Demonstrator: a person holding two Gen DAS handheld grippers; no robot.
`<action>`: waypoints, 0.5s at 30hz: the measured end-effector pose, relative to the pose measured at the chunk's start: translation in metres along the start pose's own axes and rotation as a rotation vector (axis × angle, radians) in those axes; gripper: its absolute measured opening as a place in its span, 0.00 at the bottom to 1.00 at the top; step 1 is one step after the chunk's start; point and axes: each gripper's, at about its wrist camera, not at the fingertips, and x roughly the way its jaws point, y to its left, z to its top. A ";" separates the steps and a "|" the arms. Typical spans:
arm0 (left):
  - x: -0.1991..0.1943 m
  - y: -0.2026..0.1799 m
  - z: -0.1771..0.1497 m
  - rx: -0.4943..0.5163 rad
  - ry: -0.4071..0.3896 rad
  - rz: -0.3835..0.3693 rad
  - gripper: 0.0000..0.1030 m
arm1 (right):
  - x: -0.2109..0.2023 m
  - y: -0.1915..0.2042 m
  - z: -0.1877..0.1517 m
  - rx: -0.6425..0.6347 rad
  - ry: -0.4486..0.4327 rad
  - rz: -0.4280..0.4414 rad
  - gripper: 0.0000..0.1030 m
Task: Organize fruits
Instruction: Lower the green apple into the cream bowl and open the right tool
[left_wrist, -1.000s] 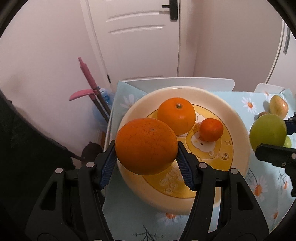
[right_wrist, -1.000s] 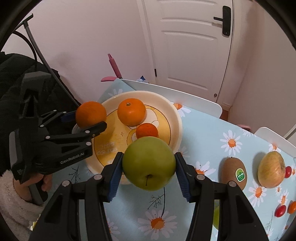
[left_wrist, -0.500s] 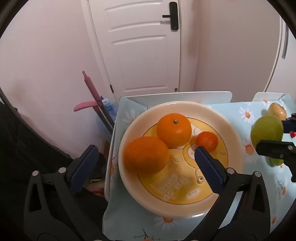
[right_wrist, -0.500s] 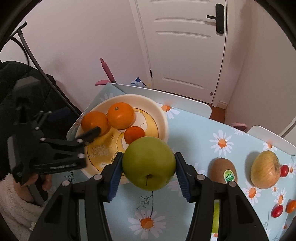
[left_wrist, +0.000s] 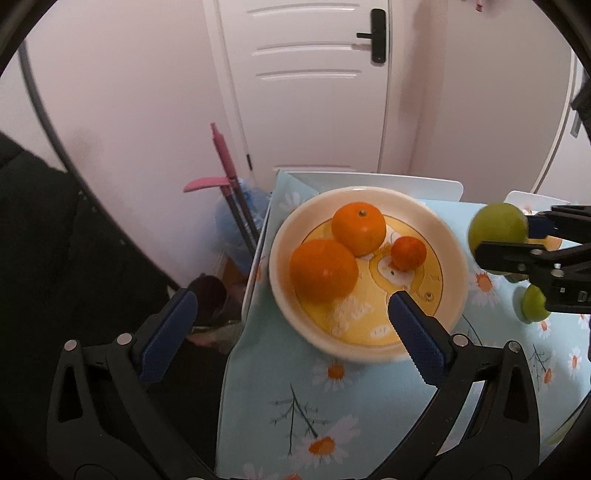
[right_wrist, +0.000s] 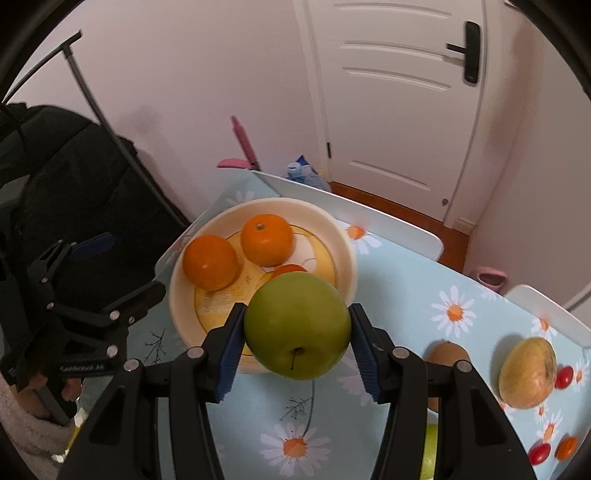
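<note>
A cream plate (left_wrist: 448, 236) (right_wrist: 343, 236) at the table's left end holds a large orange (left_wrist: 323, 271) (right_wrist: 210, 262), a second orange (left_wrist: 358, 228) (right_wrist: 267, 240) and a small tangerine (left_wrist: 408, 253) (right_wrist: 286, 268). My left gripper (left_wrist: 291, 326) is open and empty, pulled back above the plate's near-left edge; it also shows in the right wrist view (right_wrist: 122, 266). My right gripper (right_wrist: 297, 339) is shut on a green apple (right_wrist: 297, 326) (left_wrist: 496, 229), held in the air just right of the plate.
On the daisy tablecloth (right_wrist: 424, 295) to the right lie a kiwi (right_wrist: 447, 352), a yellow-brown fruit (right_wrist: 528, 373), several cherry tomatoes (right_wrist: 563, 376) and another green fruit (left_wrist: 533, 308). A pink-handled mop (left_wrist: 225, 166) stands left of the table. A white door (left_wrist: 314, 92) is behind.
My left gripper opened, left the large orange in the plate and drew back. My right gripper, still holding the green apple, rose slightly and stayed right of the plate.
</note>
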 end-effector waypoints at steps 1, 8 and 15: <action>-0.002 0.000 -0.002 -0.004 0.002 0.003 1.00 | 0.002 0.003 0.001 -0.012 0.003 0.007 0.49; -0.015 0.002 -0.016 -0.045 0.011 0.033 1.00 | 0.020 0.021 0.001 -0.071 0.040 0.065 0.49; -0.018 0.009 -0.033 -0.085 0.024 0.061 1.00 | 0.045 0.031 -0.003 -0.117 0.079 0.094 0.49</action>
